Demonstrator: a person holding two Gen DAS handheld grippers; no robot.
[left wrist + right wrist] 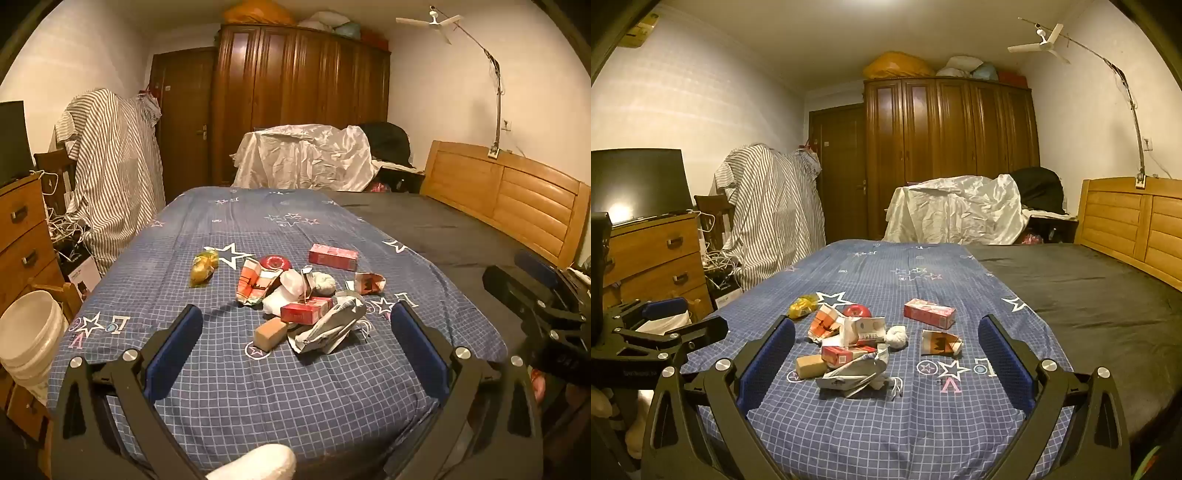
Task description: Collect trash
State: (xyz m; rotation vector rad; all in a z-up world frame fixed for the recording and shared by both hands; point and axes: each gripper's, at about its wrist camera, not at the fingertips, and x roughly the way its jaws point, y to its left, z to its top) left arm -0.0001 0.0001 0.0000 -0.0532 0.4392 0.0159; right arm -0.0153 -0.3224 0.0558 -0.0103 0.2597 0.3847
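A heap of trash lies on the blue star-print sheet: a crumpled grey wrapper, a tan block, a red box, a pink carton, a yellow wrapper, a torn carton and white tissue. The same heap shows in the right wrist view, with the grey wrapper nearest and the pink carton behind. My left gripper is open and empty, hovering short of the heap. My right gripper is open and empty too, also short of the heap.
A white bucket stands on the floor left of the bed. A wooden dresser is beyond it. The wooden headboard runs along the right. The right gripper shows at the left view's right edge.
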